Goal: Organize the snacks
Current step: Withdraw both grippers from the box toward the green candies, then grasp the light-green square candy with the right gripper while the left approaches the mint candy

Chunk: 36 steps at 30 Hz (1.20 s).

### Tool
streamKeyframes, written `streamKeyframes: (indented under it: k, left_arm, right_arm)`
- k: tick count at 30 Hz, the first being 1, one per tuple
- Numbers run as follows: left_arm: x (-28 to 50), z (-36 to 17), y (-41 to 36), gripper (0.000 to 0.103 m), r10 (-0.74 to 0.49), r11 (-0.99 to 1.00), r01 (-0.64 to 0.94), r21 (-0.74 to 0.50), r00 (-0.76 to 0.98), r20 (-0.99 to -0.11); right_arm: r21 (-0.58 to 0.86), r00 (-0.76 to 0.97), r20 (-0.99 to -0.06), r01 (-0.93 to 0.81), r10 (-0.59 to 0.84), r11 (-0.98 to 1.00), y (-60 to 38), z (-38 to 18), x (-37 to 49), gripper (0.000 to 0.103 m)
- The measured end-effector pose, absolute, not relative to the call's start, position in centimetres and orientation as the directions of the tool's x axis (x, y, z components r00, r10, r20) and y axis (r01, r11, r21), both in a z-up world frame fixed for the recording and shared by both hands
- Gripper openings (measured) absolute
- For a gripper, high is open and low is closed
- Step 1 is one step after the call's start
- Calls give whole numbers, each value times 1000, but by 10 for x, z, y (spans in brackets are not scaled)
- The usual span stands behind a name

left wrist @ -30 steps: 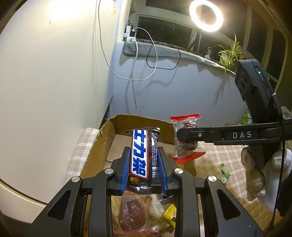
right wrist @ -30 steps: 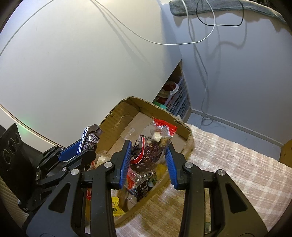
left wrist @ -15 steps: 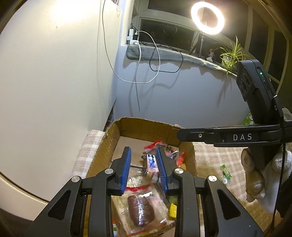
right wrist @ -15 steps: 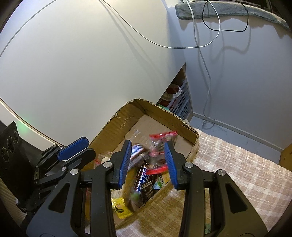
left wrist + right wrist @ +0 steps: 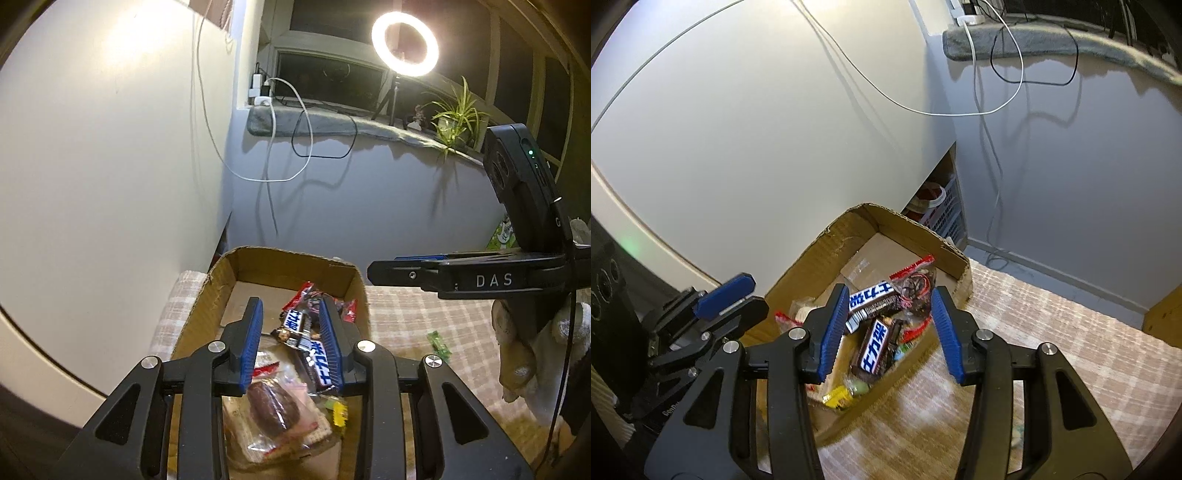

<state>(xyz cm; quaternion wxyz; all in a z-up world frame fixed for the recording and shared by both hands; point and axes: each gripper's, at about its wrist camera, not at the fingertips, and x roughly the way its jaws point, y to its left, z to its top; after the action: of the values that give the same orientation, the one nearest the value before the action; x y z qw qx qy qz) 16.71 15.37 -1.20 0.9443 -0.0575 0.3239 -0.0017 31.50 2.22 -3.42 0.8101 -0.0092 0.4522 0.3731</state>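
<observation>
An open cardboard box (image 5: 221, 273) (image 5: 820, 251) sits on a checked cloth and holds several snacks. Two Snickers bars (image 5: 871, 299) (image 5: 873, 345) lie in it next to a clear red-edged packet of dark snacks (image 5: 914, 284). In the left wrist view a Snickers bar (image 5: 299, 321) and a wrapped brown cake (image 5: 273, 406) lie in the box. My left gripper (image 5: 291, 343) is open and empty above the box. My right gripper (image 5: 890, 328) is open and empty above the box; it also shows from the side in the left wrist view (image 5: 406, 273).
A small green wrapper (image 5: 439, 343) lies on the cloth right of the box. A white wall stands to the left and a grey wall behind, with hanging cables (image 5: 273, 147). A white basket (image 5: 945, 214) sits in the gap behind the box.
Both grippers opened and rose. The Snickers bar from the left gripper and the red-edged packet from the right gripper dropped into the box.
</observation>
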Motion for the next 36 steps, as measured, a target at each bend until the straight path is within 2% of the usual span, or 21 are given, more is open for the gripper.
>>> streamKeyframes:
  k: [2, 4, 8, 10, 11, 12, 16, 22, 30, 33, 34, 36]
  left_arm:
    - [164, -8, 148, 30, -43, 994, -27, -105, 794, -607]
    - [161, -6, 142, 31, -46, 995, -20, -102, 797, -603]
    - [155, -3, 130, 41, -61, 994, -3, -105, 800, -597]
    - [153, -3, 122, 43, -73, 994, 12, -106, 800, -595]
    - [152, -4, 118, 45, -80, 994, 19, -108, 800, -595]
    - [152, -5, 113, 46, -88, 994, 28, -110, 798, -596]
    - [153, -11, 96, 46, -121, 991, 57, -124, 786, -606]
    - [156, -24, 60, 46, -177, 984, 123, -128, 755, -632]
    - [165, -48, 18, 46, -260, 964, 224, -143, 690, -675]
    - [170, -59, 9, 45, -291, 954, 254, -158, 661, -692]
    - [172, -63, 7, 41, -299, 951, 263, -162, 650, -699]
    - [176, -70, 4, 38, -306, 948, 271, -167, 633, -711]
  right_arm:
    - [299, 328, -739, -624, 588, 722, 18, -30, 308, 61]
    - [273, 348, -736, -633, 581, 725, 12, -24, 301, 62]
    - [238, 375, -735, -637, 564, 734, -2, -17, 291, 62]
    - [222, 390, -738, -631, 551, 743, -15, -16, 287, 73]
    - [215, 401, -734, -627, 547, 749, -21, -15, 286, 84]
    - [207, 414, -731, -623, 543, 754, -27, -15, 284, 88]
    - [162, 458, -732, -603, 505, 781, -58, -17, 279, 88]
    - [181, 457, -748, -558, 482, 810, -101, -31, 281, 88]
    - [266, 346, -809, -505, 475, 821, -122, -69, 296, 87]
    - [297, 296, -831, -478, 470, 827, -117, -87, 304, 76]
    - [308, 276, -840, -466, 467, 829, -115, -94, 308, 72]
    - [331, 237, -854, -440, 463, 835, -113, -108, 313, 54]
